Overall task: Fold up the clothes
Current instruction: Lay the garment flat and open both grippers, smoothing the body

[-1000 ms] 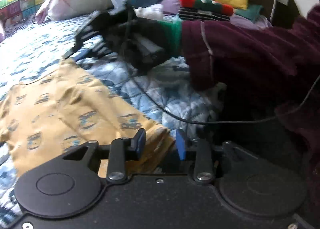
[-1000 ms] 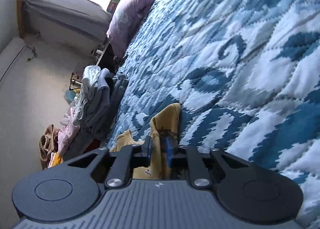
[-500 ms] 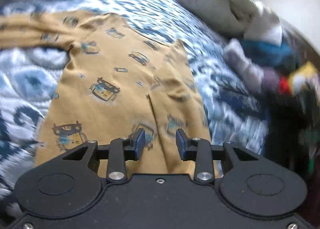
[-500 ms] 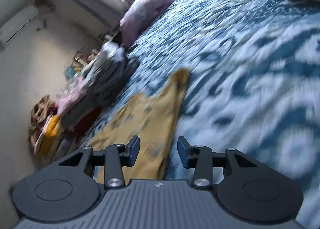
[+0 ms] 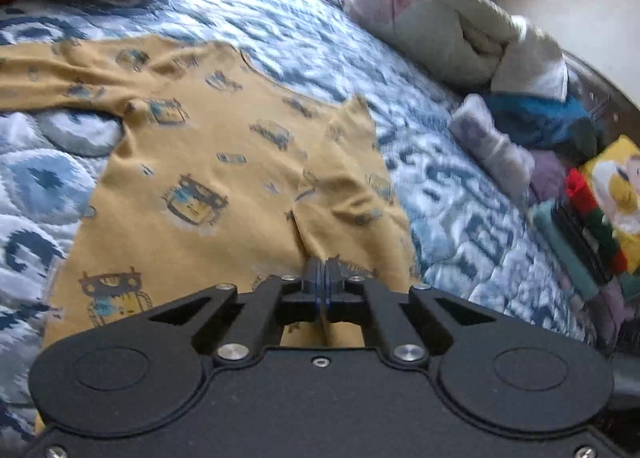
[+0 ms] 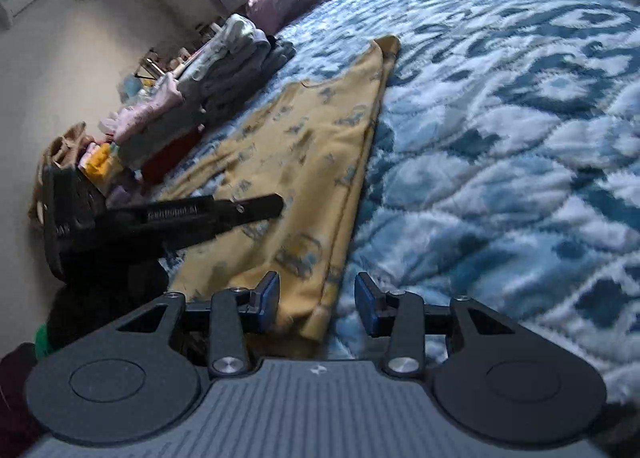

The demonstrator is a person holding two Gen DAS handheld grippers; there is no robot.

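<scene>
Yellow shirt (image 5: 208, 178) spread flat on a blue quilt (image 5: 460, 218).
Left gripper (image 5: 322, 278) has just closed, pinching the shirt's near hem; right gripper (image 6: 316, 298) hovers parted over its edge. Folded clothes (image 6: 224, 70) and pillows (image 5: 432, 30) lie beyond the shirt.

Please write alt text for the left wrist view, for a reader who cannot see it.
The left gripper is shut on a pinched fold of a mustard-yellow printed garment, spread on a blue and white quilt. Cushions and folded clothes lie beyond.
</scene>
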